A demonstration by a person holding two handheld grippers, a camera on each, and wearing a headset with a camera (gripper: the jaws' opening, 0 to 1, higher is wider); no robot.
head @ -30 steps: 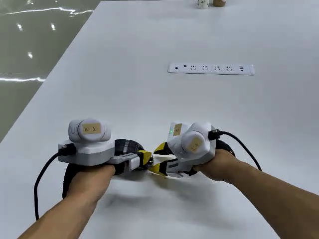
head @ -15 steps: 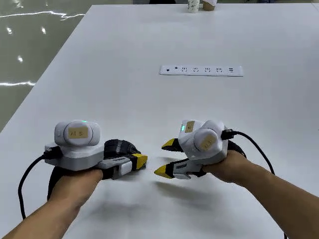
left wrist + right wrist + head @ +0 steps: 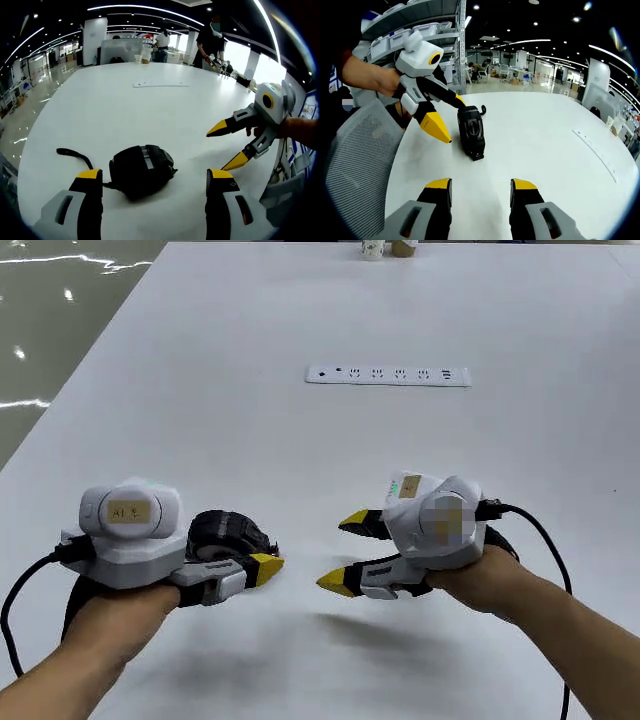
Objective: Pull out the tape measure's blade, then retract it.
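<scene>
L gripper (image 3: 155, 176): your jaws are spread wide and grip nothing. The black tape measure (image 3: 142, 170) lies betw. them, close to one jaw w/ a clear gap to the other.
R gripper (image 3: 481, 185): your jaws are parted approx. as wide, empty, touching nothing (tips hang just over the table (image 3: 250, 390)).
Tape measure: resting on the table, its dark strap (image 3: 75, 154) trailing off the side away from your R gripper.
Facing: each gripper's yellow tips point at the other, w/ bare table betw. them.
Vs 1.0 s ago: your R gripper's tips were right at the L gripper's tip; now the two are well apart. The tape measure is still tucked by the L gripper.
Far side: power strip (image 3: 388, 375), well away from both grippers.
</scene>
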